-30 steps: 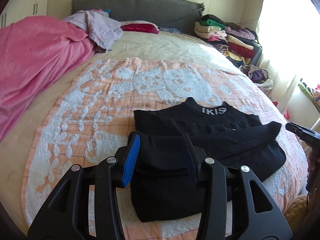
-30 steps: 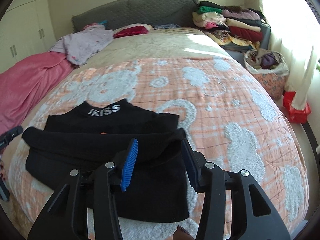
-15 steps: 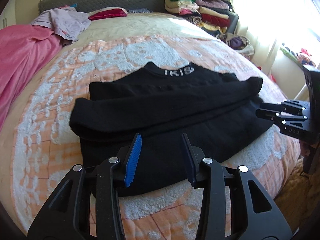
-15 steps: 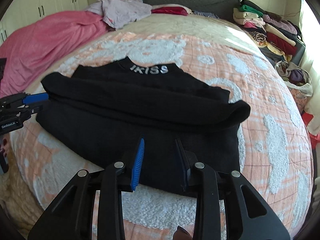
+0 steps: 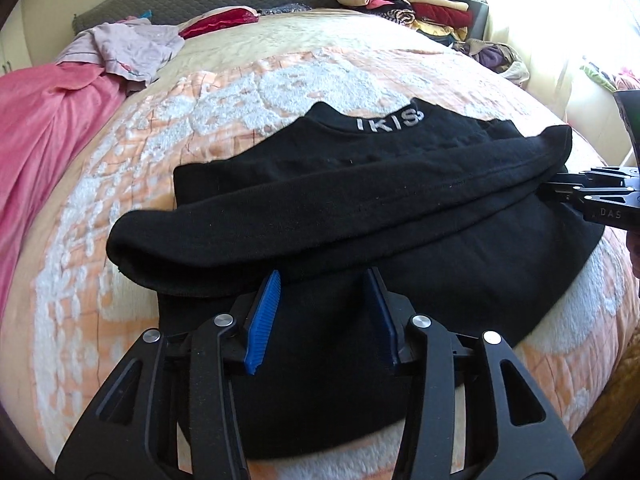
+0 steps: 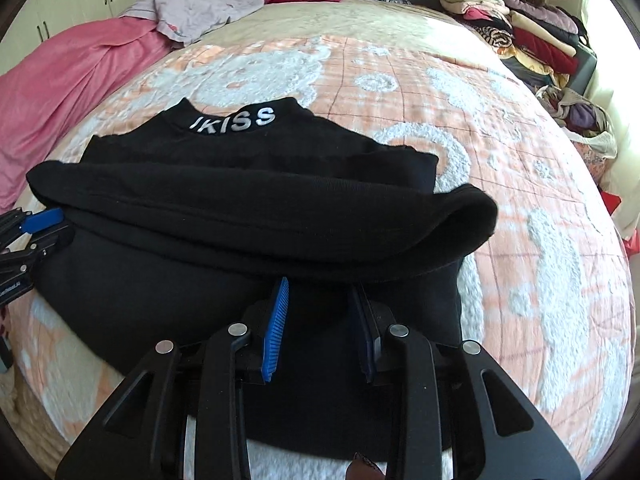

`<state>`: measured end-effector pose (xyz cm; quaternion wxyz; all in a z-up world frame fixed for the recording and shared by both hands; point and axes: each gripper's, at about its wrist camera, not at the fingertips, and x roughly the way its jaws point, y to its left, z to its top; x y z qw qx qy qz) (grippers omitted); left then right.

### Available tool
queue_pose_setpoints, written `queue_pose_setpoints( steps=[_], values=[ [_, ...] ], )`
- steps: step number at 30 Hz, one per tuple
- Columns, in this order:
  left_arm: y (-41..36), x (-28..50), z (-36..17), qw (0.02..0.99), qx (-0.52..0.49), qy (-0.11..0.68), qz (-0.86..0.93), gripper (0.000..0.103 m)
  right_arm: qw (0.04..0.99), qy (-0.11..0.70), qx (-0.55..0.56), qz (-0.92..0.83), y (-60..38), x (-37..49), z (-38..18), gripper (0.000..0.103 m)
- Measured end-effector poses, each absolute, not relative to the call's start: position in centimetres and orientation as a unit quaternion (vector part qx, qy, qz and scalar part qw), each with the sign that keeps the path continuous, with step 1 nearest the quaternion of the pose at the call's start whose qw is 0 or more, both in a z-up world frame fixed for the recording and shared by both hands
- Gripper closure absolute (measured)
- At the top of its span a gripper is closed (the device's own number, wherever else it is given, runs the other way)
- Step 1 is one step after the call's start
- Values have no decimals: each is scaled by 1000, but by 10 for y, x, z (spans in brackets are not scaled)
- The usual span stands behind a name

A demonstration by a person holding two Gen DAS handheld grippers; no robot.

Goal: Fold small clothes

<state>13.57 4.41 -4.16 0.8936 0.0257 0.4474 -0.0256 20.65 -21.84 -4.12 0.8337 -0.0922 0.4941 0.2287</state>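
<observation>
A black top (image 5: 400, 208) with white collar lettering lies flat on the near half of a bed (image 6: 500, 128) covered by an orange-and-white blanket (image 5: 120, 208). One sleeve is folded across the body, forming a thick band from the left edge to the right edge of the garment; the collar points to the far side and the hem lies nearest. The left gripper (image 5: 324, 280) stands over the near left part of the top, jaws parted and opening, with cloth below them but no fold pinched between the blue pads. The right gripper (image 6: 320, 286) stands over the near right part, jaws parted narrowly and likewise empty, the tips just short of the sleeve band. Bare blanket lies open beyond the collar and right of the garment. A pink sheet (image 6: 72, 76) bounds the left side, a lilac garment (image 6: 200, 4) lies far left, and stacked folded clothes (image 6: 520, 28) occupy the far right corner.
</observation>
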Motion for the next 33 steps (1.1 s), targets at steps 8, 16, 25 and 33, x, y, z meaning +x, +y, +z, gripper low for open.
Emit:
queue_pose_setpoints(
  steps=[8, 16, 25, 33],
  values=[
    [51, 166, -32, 896, 18, 444, -15, 66, 843, 487, -82, 212, -216, 233, -32, 74],
    [72, 184, -11, 906, -12, 423, 3, 66, 857, 475, -60, 192, -222, 255, -19, 74],
    [120, 170, 10, 914, -58, 399, 36, 66, 867, 472, -8, 161, -262, 267, -17, 73],
    [155, 163, -16, 905, -127, 404, 46, 66, 864, 480, 25, 148, -278, 270, -34, 65]
  ],
)
